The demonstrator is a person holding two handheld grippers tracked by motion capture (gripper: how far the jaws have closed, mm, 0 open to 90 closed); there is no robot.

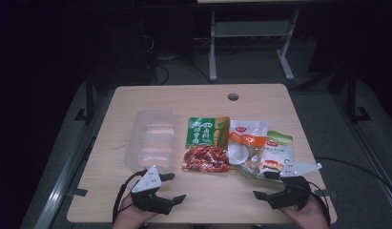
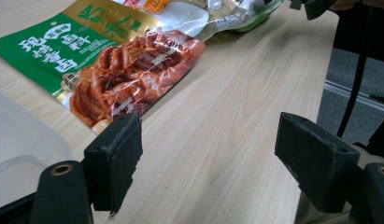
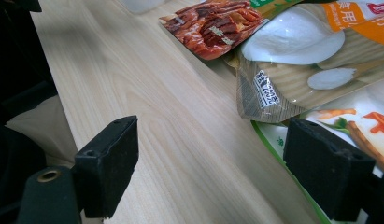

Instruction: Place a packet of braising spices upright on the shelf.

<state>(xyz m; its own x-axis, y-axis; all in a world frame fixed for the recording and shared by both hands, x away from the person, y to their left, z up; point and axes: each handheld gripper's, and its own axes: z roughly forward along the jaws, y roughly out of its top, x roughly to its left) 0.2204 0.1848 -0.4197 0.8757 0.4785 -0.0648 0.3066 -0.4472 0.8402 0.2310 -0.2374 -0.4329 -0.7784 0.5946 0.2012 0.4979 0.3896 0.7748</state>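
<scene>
1. The left claw [image 1: 173, 186] is hovering low over the near left part of the wooden worktop [image 1: 198, 95], its jaws standing wide apart with nothing between them.
2. In the left gripper view the same claw [image 2: 208, 156] is pointing across bare wood toward the green-and-red snack pouch [image 2: 110, 65], which is lying flat just beyond the jaw tips without touching them.
3. The right claw [image 1: 265, 185] is resting near the front right corner of the worktop, also spread open and gripping nothing.
4. In the right gripper view this claw [image 3: 213, 163] is sitting with one jaw over bare wood and the other over the edge of the green-rimmed food packet [image 3: 362, 121]; whether it is touching that packet I cannot tell.
5. Three packets are lying in a row across the middle of the worktop: the green-and-red snack pouch [image 1: 207, 144] at the left, an orange-and-white pouch [image 1: 246, 143] overlapping it at the right, and the green-rimmed food packet [image 1: 275, 151] farthest right, partly under the orange one.
6. A clear plastic container [image 1: 153, 143] is sitting just left of the snack pouch, close to the left claw, with its corner showing in the left gripper view [image 2: 21, 140].
7. The person's hands are coming in from the near edge, each holding one gripper.
</scene>
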